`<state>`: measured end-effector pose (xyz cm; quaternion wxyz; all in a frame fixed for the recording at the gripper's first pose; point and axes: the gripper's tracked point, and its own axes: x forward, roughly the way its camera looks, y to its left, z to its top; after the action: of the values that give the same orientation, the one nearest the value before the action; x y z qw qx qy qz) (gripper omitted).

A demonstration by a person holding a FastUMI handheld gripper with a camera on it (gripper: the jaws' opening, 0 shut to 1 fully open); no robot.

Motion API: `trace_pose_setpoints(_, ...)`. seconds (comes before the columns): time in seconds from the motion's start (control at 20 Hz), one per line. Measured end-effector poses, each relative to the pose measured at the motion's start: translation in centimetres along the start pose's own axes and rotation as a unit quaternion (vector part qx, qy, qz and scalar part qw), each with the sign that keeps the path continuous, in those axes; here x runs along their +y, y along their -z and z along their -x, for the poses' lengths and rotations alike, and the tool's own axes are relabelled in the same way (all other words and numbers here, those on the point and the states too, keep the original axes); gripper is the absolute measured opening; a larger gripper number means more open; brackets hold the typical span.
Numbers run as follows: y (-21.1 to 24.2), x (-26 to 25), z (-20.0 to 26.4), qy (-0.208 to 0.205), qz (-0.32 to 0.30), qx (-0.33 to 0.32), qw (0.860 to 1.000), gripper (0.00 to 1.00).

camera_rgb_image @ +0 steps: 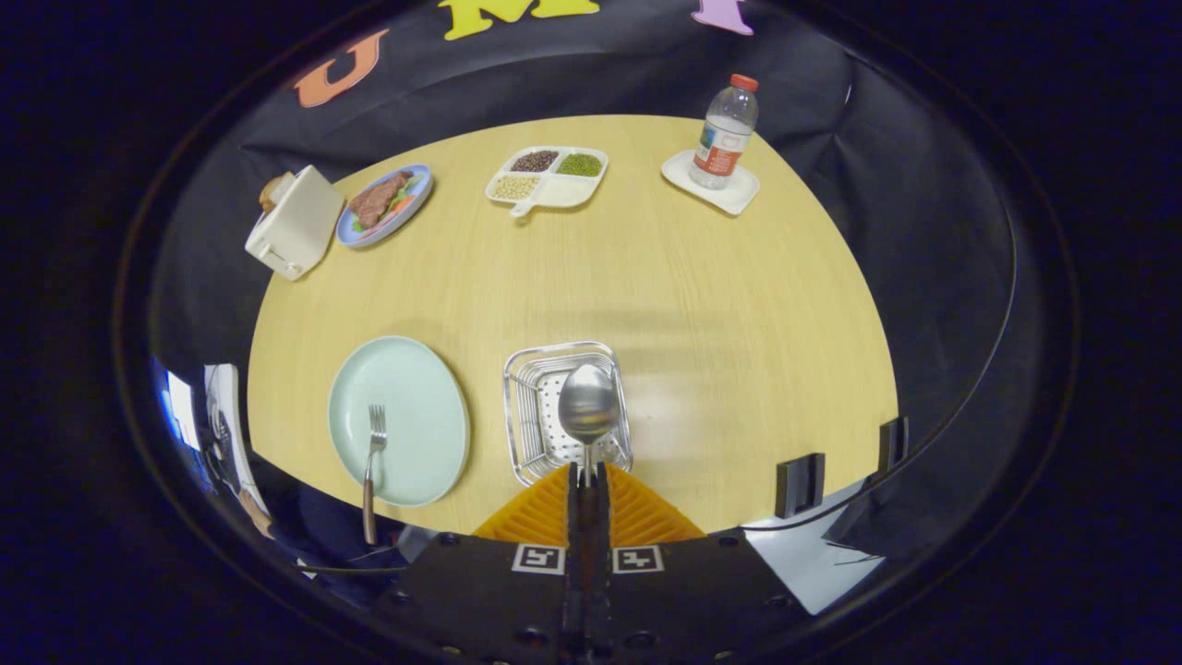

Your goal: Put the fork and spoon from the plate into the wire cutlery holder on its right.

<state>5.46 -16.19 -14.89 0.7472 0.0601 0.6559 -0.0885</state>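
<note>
The tongs [587, 476] are clamped on the spoon [588, 406], whose handle runs straight ahead, bowl hanging over the wire cutlery holder [526, 420]. The fork [373, 457] (tines pointing far) lies on the plate [416, 406] just left.

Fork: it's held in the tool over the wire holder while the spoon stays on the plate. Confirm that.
Wrong way round. The gripper view shows the tool shut on the spoon over the wire holder; the fork lies on the plate.
</note>
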Motion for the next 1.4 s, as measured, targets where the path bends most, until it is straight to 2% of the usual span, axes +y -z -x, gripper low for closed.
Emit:
trace_pose_setpoints(0.2, -0.4, 0.5, 0.2, -0.008, -0.004, -0.002, 1.0, 0.05)
trace_pose_setpoints(0.4, -1.3, 1.2, 1.0, -0.018, -0.005, -0.024, 1.0, 0.14)
trace_pose_setpoints(0.45, -1.3, 1.5, 1.4, -0.023, -0.007, -0.028, 0.999, 0.19)
trace_pose_setpoints(0.55, -1.3, 1.7, 1.8, -0.028, -0.012, -0.036, 0.999, 0.49)
trace_pose_setpoints(0.85, 0.1, 4.0, 3.5, -0.03, -0.011, -0.073, 0.997, 0.81)
trace_pose_setpoints(0.95, 1.5, 5.9, 4.0, -0.034, -0.003, -0.078, 0.996, 0.85)
trace_pose_setpoints(1.15, 4.5, 10.8, 4.4, -0.041, 0.032, -0.078, 0.996, 0.87)
trace_pose_setpoints(1.4, 7.7, 16.8, 2.5, -0.054, 0.052, -0.053, 0.996, 0.88)
